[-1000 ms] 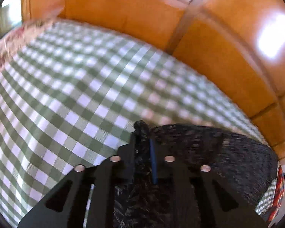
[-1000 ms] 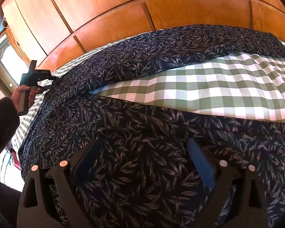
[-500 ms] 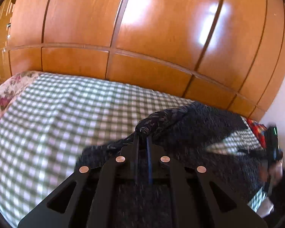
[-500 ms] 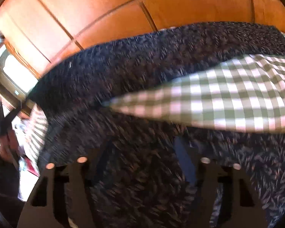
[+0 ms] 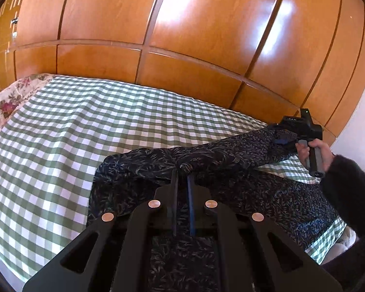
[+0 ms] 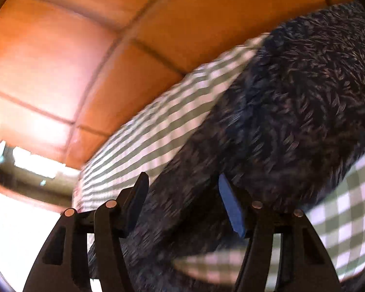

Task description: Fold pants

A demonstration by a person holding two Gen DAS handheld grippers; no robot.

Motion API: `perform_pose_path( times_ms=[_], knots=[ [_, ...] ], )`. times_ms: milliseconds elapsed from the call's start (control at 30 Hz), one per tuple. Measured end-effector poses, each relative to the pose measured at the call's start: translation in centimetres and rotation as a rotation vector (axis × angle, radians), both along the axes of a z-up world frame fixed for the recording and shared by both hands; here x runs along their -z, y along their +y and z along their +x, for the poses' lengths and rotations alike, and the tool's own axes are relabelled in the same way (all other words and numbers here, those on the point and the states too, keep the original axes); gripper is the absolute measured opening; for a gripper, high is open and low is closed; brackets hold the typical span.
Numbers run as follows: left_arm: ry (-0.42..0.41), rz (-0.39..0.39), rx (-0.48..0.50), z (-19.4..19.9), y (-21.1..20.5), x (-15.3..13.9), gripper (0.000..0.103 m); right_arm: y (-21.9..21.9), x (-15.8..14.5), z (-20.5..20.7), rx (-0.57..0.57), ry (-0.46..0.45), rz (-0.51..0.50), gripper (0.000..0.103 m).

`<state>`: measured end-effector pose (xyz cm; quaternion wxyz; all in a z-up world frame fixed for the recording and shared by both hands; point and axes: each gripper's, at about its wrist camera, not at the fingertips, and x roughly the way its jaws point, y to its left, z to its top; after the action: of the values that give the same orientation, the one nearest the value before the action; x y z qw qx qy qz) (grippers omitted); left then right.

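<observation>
Wood-panelled wardrobe [image 5: 206,36] behind green-checked bedspread [image 5: 60,133] | left gripper [image 5: 182,182] fingers pinching pants [image 5: 231,150]; right gripper [image 6: 182,194] fingers spread

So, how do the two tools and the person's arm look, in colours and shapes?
Both tools, left and right, are black, with flat linkage bars joined by copper-coloured rivets and blue pads on the fingers. The right hand has a grey handle, and the sleeve is dark and fuzzy.
</observation>
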<state>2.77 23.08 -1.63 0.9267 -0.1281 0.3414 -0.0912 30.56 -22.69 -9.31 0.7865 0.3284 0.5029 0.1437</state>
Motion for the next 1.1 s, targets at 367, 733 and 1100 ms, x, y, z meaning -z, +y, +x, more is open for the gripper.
perform_pose_path(
  times_ms=[367,733,1100],
  knots=[
    [-0.052,0.097,-0.135,4.1,2.5,-2.1,0.005,-0.1,-2.2,3.8,0.003,-0.107,-0.128,0.005],
    [0.039,-0.002,-0.244,-3.3,6.7,0.8,0.000,-3.5,-7.9,-13.7,-0.175,-0.319,-0.044,0.005],
    [0.195,-0.418,-0.234,-7.5,6.0,5.5,0.006,-3.2,-0.7,-21.7,-0.233,-0.161,-0.129,0.005]
  ],
)
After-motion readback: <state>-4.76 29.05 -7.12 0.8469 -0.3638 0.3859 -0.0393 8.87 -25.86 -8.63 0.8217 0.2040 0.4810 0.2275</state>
